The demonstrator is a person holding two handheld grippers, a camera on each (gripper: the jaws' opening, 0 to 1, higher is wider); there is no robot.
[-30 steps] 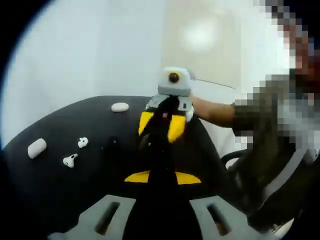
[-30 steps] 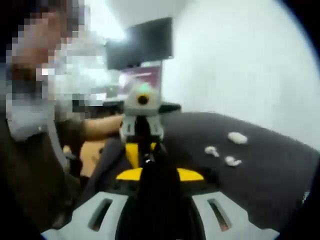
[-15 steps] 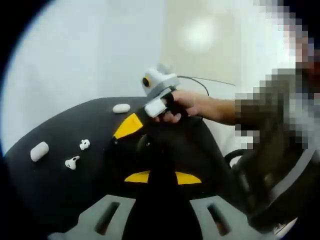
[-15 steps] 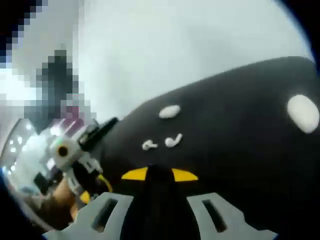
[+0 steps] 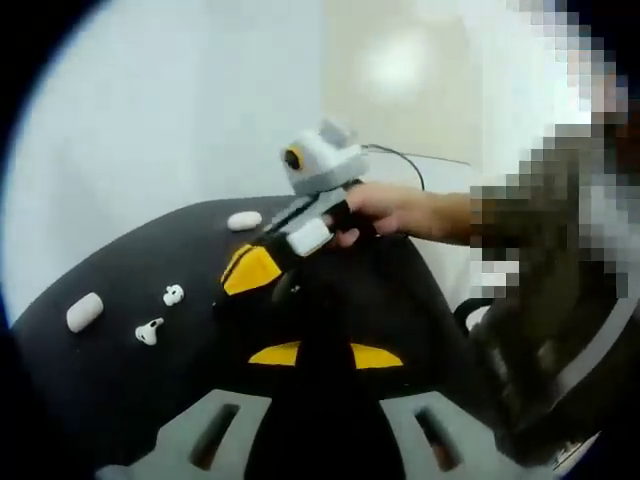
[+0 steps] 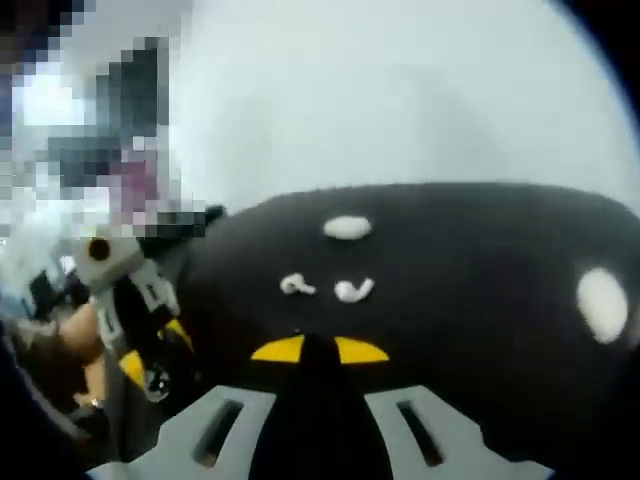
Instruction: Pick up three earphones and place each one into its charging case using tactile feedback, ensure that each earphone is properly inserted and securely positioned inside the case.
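Left gripper view: black counter (image 5: 120, 270) carries two loose earphones, one (image 5: 173, 295) just above the other (image 5: 149, 331), a charging case (image 5: 84, 311) to their left and a second case (image 5: 244, 220) further back. Right gripper (image 5: 255, 272) comes in from the right, held in a hand (image 5: 385, 210), angled down toward the counter, well apart from the earphones. Its yellow tips sit together, nothing visible between them.

Right gripper view: same pair of earphones (image 6: 297, 286) (image 6: 353, 291) lying near each other ahead of the fingers, one case (image 6: 347, 227) beyond them, another case (image 6: 602, 304) far off to the right. Left gripper (image 6: 145, 370) shows at the left edge; can't tell its state from there. Own fingers in each view look drawn together with nothing held. I only count two earphones; a third isn't identifiable.

Judgement: step in hand is the approach for the first pick, nothing inserted yet.

How to do it well:
- Part the right fingers before descending.
- Take the nearer earphone by the stem or across the bud, squarely, so it won't roll.
- Both visible cases look closed; blur makes that uncertain. Likely need the left gripper to steady and open one.
- Seat the earphone stem-first, press lightly, confirm by feel that it drops home.
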